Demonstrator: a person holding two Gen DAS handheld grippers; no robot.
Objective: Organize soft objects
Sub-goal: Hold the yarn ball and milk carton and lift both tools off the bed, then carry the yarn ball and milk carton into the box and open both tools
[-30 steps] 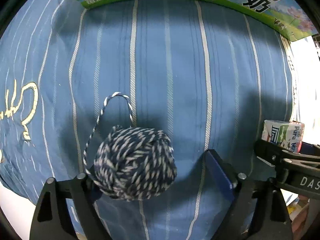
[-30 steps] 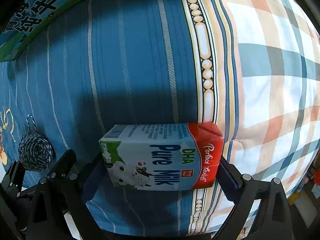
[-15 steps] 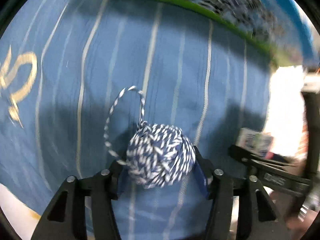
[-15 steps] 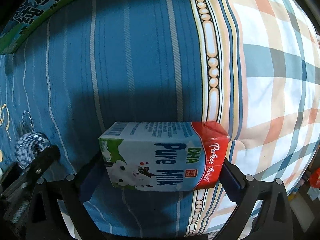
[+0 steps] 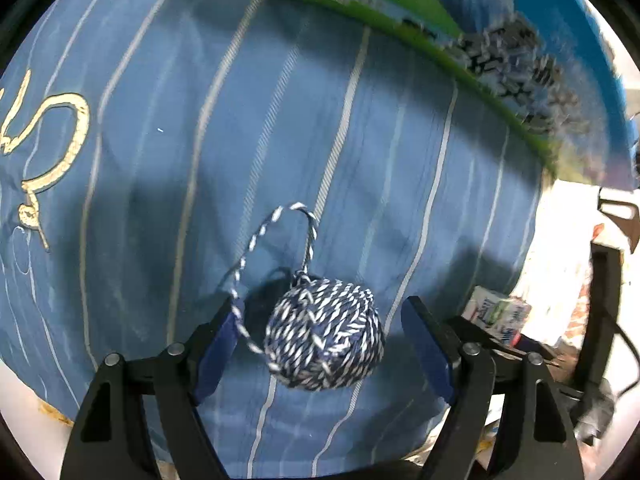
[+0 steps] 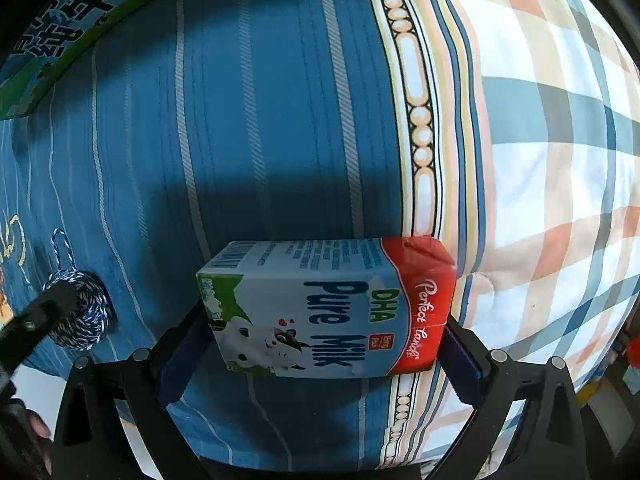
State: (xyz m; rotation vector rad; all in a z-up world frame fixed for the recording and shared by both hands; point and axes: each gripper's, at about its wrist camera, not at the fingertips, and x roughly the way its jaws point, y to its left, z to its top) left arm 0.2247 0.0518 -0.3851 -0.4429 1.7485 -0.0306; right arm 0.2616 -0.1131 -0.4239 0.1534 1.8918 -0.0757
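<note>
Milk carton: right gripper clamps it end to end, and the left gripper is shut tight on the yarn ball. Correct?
Not quite. The left gripper is open: in the left wrist view its fingers stand apart from the yarn ball. The right gripper does clamp the milk carton end to end.

Bare striped bedspread (image 5: 280,128) lies ahead of the yarn ball (image 5: 324,344), which sits in the gap between the left fingers (image 5: 218,344). The printed carton (image 5: 500,56) blocks the far edge. The milk box (image 6: 328,308) fills the right fingers' (image 6: 460,364) gap.

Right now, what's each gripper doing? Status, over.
Left gripper open, straddling the yarn ball, gaps both sides. Right gripper shut on the milk carton, held sideways over the striped bedding. Nothing in the way.
</note>
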